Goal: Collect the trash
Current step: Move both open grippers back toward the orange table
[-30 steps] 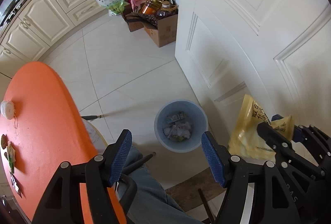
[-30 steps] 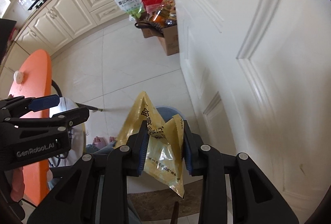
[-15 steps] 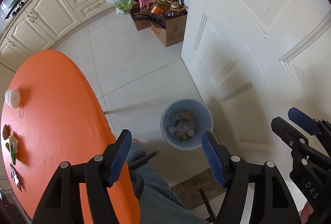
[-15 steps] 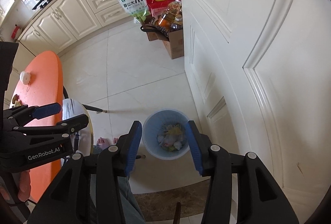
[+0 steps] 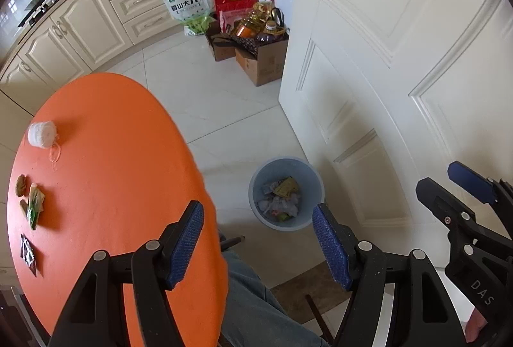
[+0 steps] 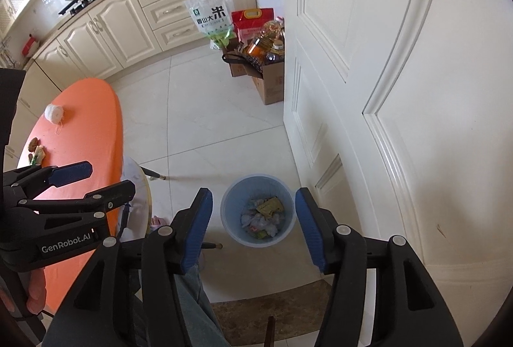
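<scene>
Right wrist view: the right gripper (image 6: 253, 230) is seen pointing steeply down at the floor, its jaws spread apart with nothing caught between them. They have just been opening, and the blue pads are bare. Framed right in that gap, down on the pale tile floor, is the blue trash bin (image 6: 258, 186), set close beside the white door (image 6: 400, 74). A yellow snack wrapper (image 6: 269, 205) can be made out on top of the crumpled trash inside the bin.

Over in the left wrist view, the left gripper (image 5: 256, 246) is also held open, about halfway, and nothing is gripped there either. The same bin (image 5: 286, 162) shows between its fingers, a bit further off, with the yellow wrapper (image 5: 286, 187) lying in it. The orange table (image 5: 105, 173) fills the left side, and more trash is left on it: a white roll of thread (image 5: 41, 134) at the far end, some brownish and green scraps (image 5: 30, 199) nearer, and a dark wrapper (image 5: 28, 254) near the left edge. At the far end of the floor, a cardboard box (image 5: 266, 64) packed with bottles is parked by the door, with a rice bag (image 5: 187, 5) leaning against the cream cabinets (image 5: 96, 23).
</scene>
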A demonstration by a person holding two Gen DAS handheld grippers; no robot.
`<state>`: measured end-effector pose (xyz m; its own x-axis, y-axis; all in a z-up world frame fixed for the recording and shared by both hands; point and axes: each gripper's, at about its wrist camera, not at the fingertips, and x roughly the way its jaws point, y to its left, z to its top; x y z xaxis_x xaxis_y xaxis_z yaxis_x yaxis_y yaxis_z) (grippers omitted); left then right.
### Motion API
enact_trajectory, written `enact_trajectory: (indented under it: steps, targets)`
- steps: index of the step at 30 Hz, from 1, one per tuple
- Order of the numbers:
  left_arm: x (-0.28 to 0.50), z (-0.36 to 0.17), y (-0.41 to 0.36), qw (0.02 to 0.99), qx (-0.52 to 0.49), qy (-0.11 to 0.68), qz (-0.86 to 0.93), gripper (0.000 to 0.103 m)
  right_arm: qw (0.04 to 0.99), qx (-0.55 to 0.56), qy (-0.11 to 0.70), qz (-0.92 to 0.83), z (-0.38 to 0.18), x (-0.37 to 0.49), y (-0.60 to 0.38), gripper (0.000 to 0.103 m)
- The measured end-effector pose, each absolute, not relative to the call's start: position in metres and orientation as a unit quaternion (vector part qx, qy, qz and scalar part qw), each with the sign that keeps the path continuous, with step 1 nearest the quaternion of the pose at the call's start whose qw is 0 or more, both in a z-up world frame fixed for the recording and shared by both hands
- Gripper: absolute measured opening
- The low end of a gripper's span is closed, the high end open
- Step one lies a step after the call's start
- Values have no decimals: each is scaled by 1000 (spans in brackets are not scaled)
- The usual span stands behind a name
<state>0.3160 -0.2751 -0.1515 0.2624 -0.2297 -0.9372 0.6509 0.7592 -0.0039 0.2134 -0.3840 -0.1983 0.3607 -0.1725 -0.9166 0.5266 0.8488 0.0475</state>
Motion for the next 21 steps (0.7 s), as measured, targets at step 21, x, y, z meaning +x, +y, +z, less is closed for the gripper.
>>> enact_trajectory:
  steps: [21]
  targets:
    - [279, -76, -30, 853, 73, 488, -168, 85, 849, 77, 513, -105, -155, 285, -224, 94]
